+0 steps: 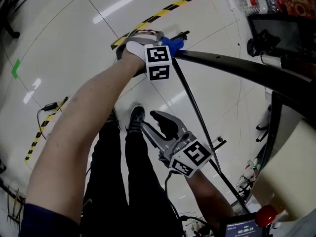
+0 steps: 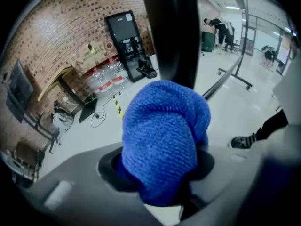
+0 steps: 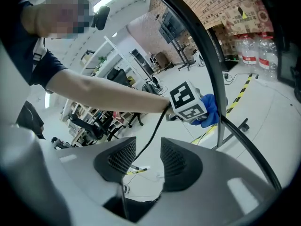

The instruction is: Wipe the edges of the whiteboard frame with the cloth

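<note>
The blue cloth [image 2: 160,140] is bunched into a thick wad and clamped between the jaws of the left hand-held gripper [image 1: 167,44], bulging well past them toward the camera in the left gripper view. It sits at the dark edge of the whiteboard frame [image 1: 237,67], where a long black bar sweeps across the upper right of the head view, and in the right gripper view it appears to rest against that bar. The left arm reaches out straight, and the gripper's marker cube faces up beside the cloth. The right hand-held gripper [image 3: 143,159] is held lower and nearer the body, well apart from the cloth. Its two ribbed pads stand apart with nothing between them, and a thin black cable [image 3: 157,126] shows only beyond the gap. A slim black strut [image 1: 195,107] of the stand runs down between the two grippers. Below them are the person's black trousers and dark shoes [image 1: 136,117] on a glossy white floor [image 1: 74,28] crossed by yellow-and-black tape [image 1: 163,11]. Water bottles [image 2: 106,81] stand by a brick wall in the left gripper view.
</note>
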Motion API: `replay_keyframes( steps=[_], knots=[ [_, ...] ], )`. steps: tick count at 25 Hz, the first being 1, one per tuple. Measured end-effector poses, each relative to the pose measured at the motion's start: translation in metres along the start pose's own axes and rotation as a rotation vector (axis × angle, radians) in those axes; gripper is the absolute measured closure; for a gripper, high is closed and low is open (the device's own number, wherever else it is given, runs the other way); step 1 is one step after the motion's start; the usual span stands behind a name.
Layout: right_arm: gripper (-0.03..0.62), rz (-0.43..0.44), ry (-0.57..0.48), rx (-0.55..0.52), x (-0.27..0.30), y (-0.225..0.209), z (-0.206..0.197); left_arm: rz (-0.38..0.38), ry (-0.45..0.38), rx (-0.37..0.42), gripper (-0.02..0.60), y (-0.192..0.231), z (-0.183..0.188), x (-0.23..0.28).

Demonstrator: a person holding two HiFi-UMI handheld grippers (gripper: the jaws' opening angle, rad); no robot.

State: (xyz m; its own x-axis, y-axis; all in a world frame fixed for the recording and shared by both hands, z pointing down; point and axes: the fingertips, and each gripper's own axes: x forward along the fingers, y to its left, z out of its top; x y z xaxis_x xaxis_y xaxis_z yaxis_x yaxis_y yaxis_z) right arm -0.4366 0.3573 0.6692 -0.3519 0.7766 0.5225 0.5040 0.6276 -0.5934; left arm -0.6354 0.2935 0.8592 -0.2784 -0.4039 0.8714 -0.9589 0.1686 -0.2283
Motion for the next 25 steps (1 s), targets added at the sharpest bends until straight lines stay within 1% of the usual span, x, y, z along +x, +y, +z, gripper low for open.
replay_keyframes(
  steps=[2, 3, 5, 7, 13, 19, 21, 25],
  knots=[
    [0.433, 0.000, 0.005, 0.008, 0.000, -0.001, -0.004, -0.008, -0.050, 0.065, 0.367, -0.001, 0.009, -0.003],
    [0.434, 0.000, 0.009, 0.012, 0.000, -0.001, -0.007, -0.008, -0.073, 0.083, 0.368, -0.001, 0.012, -0.006],
    [0.437, 0.003, 0.013, 0.019, 0.000, -0.001, -0.010, -0.010, -0.120, 0.081, 0.370, -0.002, 0.019, -0.013],
    [0.439, 0.011, 0.012, 0.021, 0.003, 0.001, -0.009, -0.005, -0.146, 0.084, 0.371, -0.001, 0.024, -0.021],
    [0.447, 0.048, 0.013, 0.010, 0.011, 0.014, -0.006, 0.015, -0.154, 0.129, 0.371, -0.001, 0.031, -0.031],
    [0.461, 0.083, 0.052, -0.011, 0.009, 0.029, -0.017, 0.094, -0.192, 0.177, 0.371, 0.019, 0.048, -0.054],
    [0.464, 0.088, 0.061, -0.021, 0.005, 0.035, -0.021, 0.116, -0.199, 0.207, 0.373, 0.024, 0.056, -0.064],
    [0.470, 0.083, 0.048, -0.032, -0.003, 0.047, -0.015, 0.121, -0.187, 0.271, 0.373, 0.022, 0.061, -0.077]
  ],
)
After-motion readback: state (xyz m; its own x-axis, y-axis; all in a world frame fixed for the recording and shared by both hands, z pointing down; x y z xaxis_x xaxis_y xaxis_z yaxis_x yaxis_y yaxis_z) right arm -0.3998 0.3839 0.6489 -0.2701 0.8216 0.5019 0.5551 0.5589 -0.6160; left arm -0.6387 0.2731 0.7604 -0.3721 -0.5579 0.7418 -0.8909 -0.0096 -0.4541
